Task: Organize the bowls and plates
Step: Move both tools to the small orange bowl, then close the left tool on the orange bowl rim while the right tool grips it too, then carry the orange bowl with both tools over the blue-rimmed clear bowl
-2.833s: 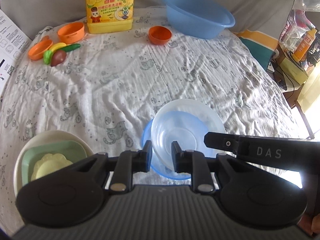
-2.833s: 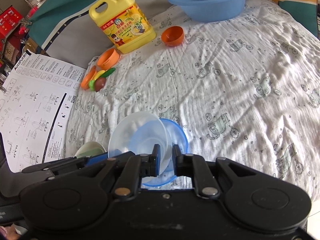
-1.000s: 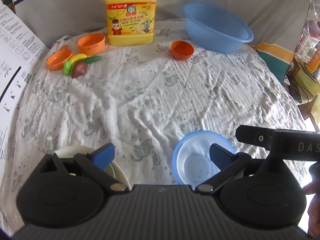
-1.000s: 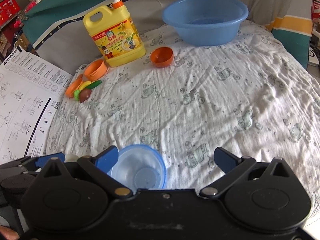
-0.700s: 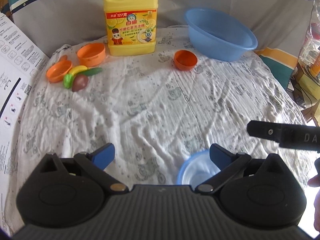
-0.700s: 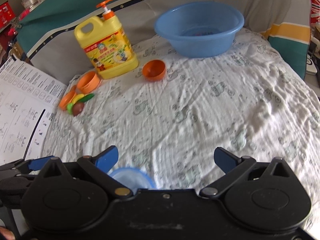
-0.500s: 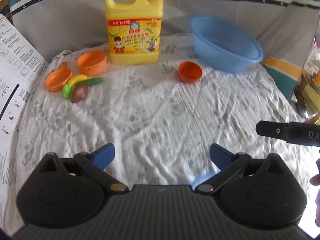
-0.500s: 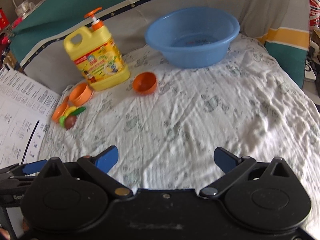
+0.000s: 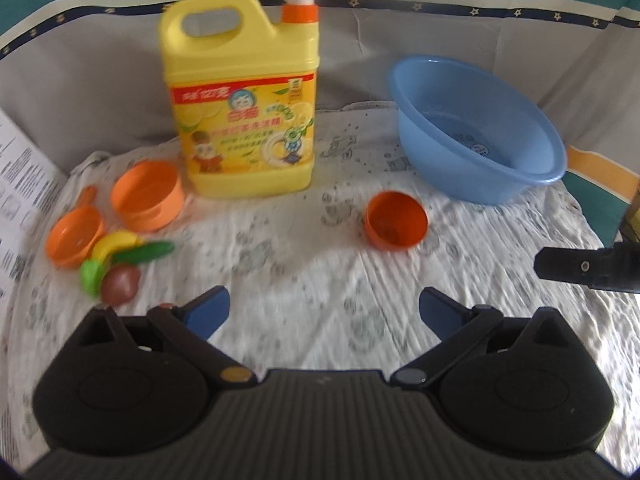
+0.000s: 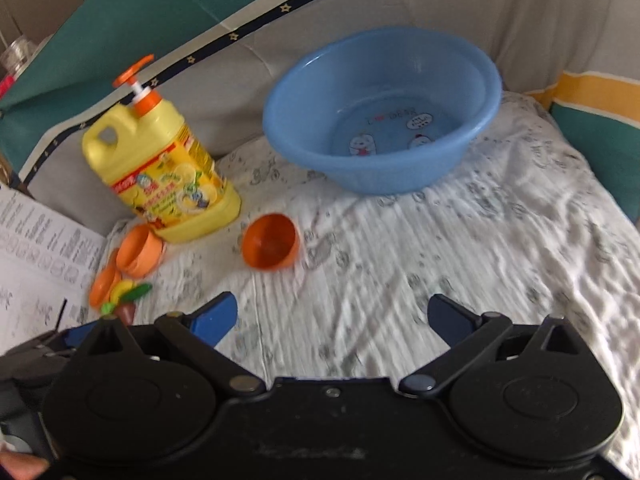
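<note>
My left gripper (image 9: 324, 312) is open and empty above the patterned white cloth (image 9: 304, 280). My right gripper (image 10: 332, 318) is open and empty too. A small orange bowl (image 9: 395, 226) lies tilted on the cloth ahead; it also shows in the right wrist view (image 10: 271, 247). A second orange bowl (image 9: 146, 195) stands left of it by the bottle, with an orange dish (image 9: 74, 236) beside it. A large blue basin (image 9: 478, 148) sits at the back right, also in the right wrist view (image 10: 382, 110). The stacked clear and blue bowls are out of view.
A yellow detergent bottle (image 9: 242, 96) with an orange pump stands at the back. Toy fruit and vegetables (image 9: 120, 264) lie at the left. A printed paper sheet (image 10: 36, 264) lies off the cloth's left edge. The right gripper's body (image 9: 588, 270) shows at the right.
Both grippers opened, left the stacked bowls near the front edge, and moved forward toward the orange bowl and basin. The stacked bowls dropped out of view.
</note>
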Motion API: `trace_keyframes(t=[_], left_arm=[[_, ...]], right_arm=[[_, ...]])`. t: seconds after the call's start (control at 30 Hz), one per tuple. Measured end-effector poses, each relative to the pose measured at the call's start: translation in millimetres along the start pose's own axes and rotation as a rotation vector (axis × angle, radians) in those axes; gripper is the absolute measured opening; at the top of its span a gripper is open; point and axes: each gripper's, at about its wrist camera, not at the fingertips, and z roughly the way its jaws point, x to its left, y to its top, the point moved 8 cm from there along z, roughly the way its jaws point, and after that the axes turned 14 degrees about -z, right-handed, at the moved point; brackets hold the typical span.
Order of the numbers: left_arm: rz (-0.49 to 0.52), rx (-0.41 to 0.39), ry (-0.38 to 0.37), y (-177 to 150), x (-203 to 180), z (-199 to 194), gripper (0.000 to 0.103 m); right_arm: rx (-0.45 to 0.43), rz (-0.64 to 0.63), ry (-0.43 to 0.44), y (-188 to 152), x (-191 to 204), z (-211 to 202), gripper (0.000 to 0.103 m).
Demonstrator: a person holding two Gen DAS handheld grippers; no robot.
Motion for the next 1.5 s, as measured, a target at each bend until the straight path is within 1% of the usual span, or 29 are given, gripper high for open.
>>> trace_keyframes(t=[0.07, 0.1, 0.17, 0.2, 0.27, 0.33, 0.37, 0.4, 0.43, 0.47, 0.5, 0.53, 0.57, 0.6, 0.63, 0.67, 0.73, 0.77, 0.83, 0.9, 1.03, 1.2, 1.33, 1.5], left_arm=[[0.007, -0.002, 0.0, 6, -6, 14, 0.103], [0.007, -0.003, -0.001, 10, -8, 21, 0.103], [-0.008, -0.004, -0.001, 16, -13, 35, 0.103], [-0.018, -0.002, -0.005, 18, -14, 42, 0.102], [-0.032, 0.008, -0.014, 22, -18, 56, 0.099], [-0.029, 0.023, -0.017, 24, -22, 69, 0.093], [-0.022, 0.027, -0.015, 25, -24, 75, 0.091], [-0.016, 0.03, -0.012, 26, -25, 80, 0.087], [-0.016, 0.036, -0.012, 27, -26, 86, 0.082], [-0.02, 0.045, -0.018, 27, -27, 91, 0.08], [-0.026, 0.054, -0.025, 28, -28, 95, 0.075], [-0.031, 0.061, -0.032, 28, -28, 99, 0.071], [-0.035, 0.066, -0.037, 29, -29, 103, 0.069], [-0.04, 0.071, -0.043, 29, -29, 107, 0.065], [-0.047, 0.076, -0.052, 29, -29, 110, 0.058], [-0.053, 0.085, -0.063, 29, -30, 112, 0.054], [-0.059, 0.107, -0.084, 27, -33, 117, 0.036], [-0.059, 0.113, -0.089, 26, -34, 120, 0.032], [-0.053, 0.123, -0.096, 24, -37, 123, 0.02], [-0.047, 0.134, -0.103, 20, -40, 125, 0.015], [-0.03, 0.139, -0.098, 16, -42, 122, 0.014], [-0.007, 0.143, -0.088, 10, -41, 105, 0.014], [0.003, 0.146, -0.082, 4, -39, 85, 0.014], [-0.003, 0.146, -0.087, -8, -34, 52, 0.014]], right_arm=[[0.002, 0.005, 0.012, 8, -1, 16, 0.095], [0.004, 0.01, 0.016, 10, 0, 23, 0.09], [0.01, 0.024, 0.032, 16, 1, 39, 0.084], [0.013, 0.031, 0.038, 20, 1, 47, 0.082], [0.017, 0.042, 0.044, 25, 1, 62, 0.075], [0.021, 0.051, 0.05, 30, 2, 75, 0.068], [0.025, 0.057, 0.055, 33, 2, 82, 0.062], [0.028, 0.062, 0.06, 35, 3, 87, 0.057], [0.031, 0.066, 0.066, 36, 4, 93, 0.055], [0.032, 0.067, 0.07, 38, 5, 99, 0.048], [0.034, 0.066, 0.074, 40, 5, 105, 0.042], [0.037, 0.065, 0.079, 42, 6, 111, 0.039], [0.04, 0.064, 0.085, 43, 8, 116, 0.035], [0.042, 0.063, 0.091, 44, 9, 120, 0.03], [0.044, 0.061, 0.097, 45, 11, 125, 0.028], [0.048, 0.06, 0.102, 45, 13, 129, 0.025], [0.057, 0.064, 0.11, 45, 15, 137, 0.018], [0.063, 0.065, 0.113, 45, 16, 140, 0.013], [0.067, 0.067, 0.118, 44, 17, 144, 0.012], [0.068, 0.068, 0.121, 43, 19, 145, 0.01], [0.071, 0.063, 0.114, 41, 20, 140, 0.01], [0.071, 0.045, 0.112, 32, 28, 121, 0.01], [0.064, 0.036, 0.116, 25, 37, 100, 0.01], [0.059, 0.026, 0.13, 12, 47, 70, 0.01]])
